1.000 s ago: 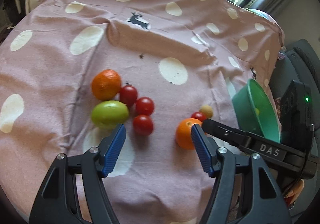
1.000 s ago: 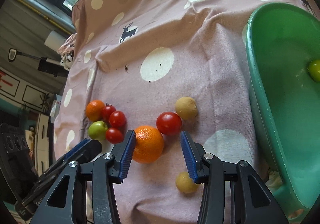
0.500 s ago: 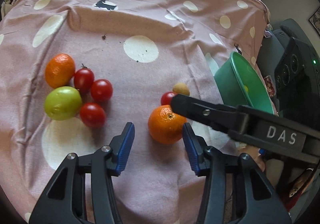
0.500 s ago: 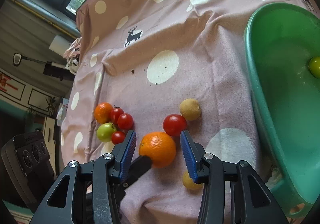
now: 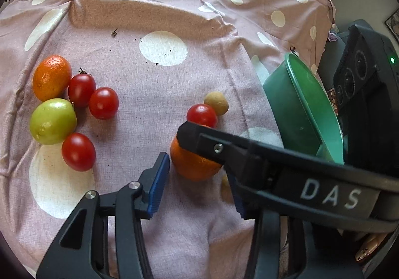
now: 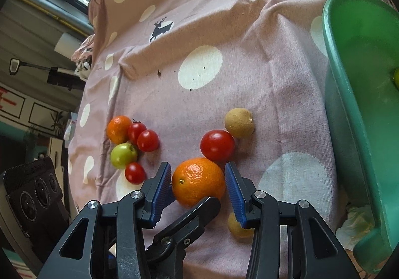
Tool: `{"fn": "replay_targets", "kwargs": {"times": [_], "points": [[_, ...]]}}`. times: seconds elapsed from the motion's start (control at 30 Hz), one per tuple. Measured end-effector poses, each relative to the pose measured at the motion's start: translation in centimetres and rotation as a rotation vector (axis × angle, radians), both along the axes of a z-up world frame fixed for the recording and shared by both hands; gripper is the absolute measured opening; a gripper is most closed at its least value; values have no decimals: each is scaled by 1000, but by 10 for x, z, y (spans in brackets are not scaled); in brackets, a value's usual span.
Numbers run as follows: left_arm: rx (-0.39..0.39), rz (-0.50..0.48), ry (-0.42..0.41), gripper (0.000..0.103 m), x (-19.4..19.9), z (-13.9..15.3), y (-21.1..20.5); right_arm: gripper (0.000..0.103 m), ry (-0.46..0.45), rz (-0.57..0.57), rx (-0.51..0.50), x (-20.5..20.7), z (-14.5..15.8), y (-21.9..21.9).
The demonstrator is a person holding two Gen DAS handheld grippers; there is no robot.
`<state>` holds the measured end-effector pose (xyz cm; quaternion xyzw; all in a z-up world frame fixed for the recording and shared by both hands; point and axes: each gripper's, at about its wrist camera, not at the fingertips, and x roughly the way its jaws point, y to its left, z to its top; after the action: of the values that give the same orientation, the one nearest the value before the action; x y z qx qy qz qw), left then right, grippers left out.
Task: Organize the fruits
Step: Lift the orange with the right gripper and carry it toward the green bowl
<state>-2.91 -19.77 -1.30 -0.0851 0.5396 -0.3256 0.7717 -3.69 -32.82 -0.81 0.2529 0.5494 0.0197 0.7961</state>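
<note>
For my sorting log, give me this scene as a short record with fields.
Cloth: pink, white dots
Bowl: green, at right
Big orange: between right hand-held gripper pads; grip unclear
Left hand-held gripper: jaws just closing, big orange partly between
Left cluster: small orange, green fruit, three tomatoes
Middle: tomato, two tan fruits

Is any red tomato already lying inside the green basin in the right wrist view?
No, the green basin shows only a yellow-green fruit at its edge; the red tomatoes lie on the cloth.
</note>
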Motion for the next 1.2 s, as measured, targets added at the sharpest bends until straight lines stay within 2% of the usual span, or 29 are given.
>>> {"fn": "replay_targets", "kwargs": {"times": [0.5, 1.2], "points": [[14, 15, -13, 46, 2, -1, -3, 47, -6, 25, -32, 2, -2, 7], [-39, 43, -235, 45, -18, 41, 7, 47, -222, 44, -78, -16, 42, 19]]}}
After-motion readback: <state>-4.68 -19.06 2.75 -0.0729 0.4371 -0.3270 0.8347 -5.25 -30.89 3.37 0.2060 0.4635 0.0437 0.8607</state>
